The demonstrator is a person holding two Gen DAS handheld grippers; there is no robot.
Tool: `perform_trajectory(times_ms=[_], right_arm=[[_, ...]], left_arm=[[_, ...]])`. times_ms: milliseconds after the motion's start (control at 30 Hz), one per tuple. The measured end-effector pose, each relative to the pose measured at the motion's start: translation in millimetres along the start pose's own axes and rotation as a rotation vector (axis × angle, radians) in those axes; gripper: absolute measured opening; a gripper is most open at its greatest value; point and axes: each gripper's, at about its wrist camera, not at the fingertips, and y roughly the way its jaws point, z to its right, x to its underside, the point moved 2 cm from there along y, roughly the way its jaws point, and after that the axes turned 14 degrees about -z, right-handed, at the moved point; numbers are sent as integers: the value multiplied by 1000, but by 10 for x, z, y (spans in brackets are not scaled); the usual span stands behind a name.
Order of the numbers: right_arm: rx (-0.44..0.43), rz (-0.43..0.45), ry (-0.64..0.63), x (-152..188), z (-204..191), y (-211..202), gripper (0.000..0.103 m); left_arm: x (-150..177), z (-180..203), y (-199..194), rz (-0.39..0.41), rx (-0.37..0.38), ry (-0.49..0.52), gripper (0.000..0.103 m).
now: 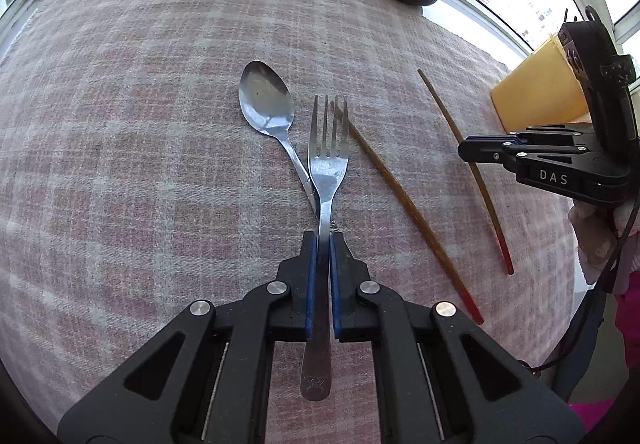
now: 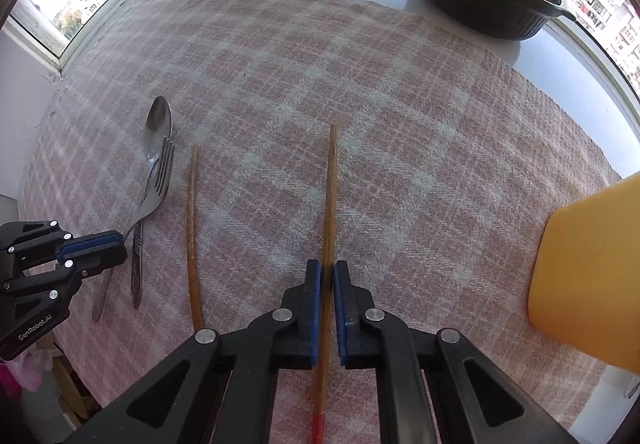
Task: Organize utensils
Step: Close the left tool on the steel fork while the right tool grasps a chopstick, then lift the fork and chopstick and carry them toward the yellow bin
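On the checked cloth (image 1: 160,124), the fork (image 1: 326,172) is gripped by the left gripper (image 1: 324,240); one chopstick (image 2: 330,204) is clamped by the right gripper (image 2: 327,272).

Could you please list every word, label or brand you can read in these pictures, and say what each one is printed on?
"DAS": white letters on the black body of the right gripper, seen from the left wrist.
"GenRobot.AI": white print on the black body of the left gripper, seen from the right wrist.
An embossed mark on the fork handle end is too unclear to read.
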Motion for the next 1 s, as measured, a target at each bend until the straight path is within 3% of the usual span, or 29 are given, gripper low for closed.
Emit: perform_trajectory(times_ms=[233,433,733,833,1000], right_arm=[[-17,41,2,205,63,-147,4],[-7,43,-17,285,67,-162,4],[6,32,-29,337,66,-134,4],[12,26,-33,341,68,-123,4],[18,14,-54,322,22,-89,4]], left_arm=[[79,-45,-71,19,-2,-28,4],[200,-22,-35,7,-115,-2,4],[166,-61,17,-38,-185,12,4],[74,-51,40,-51,-186,12,9],[-92,-114,56,-49,-138,-6,5]])
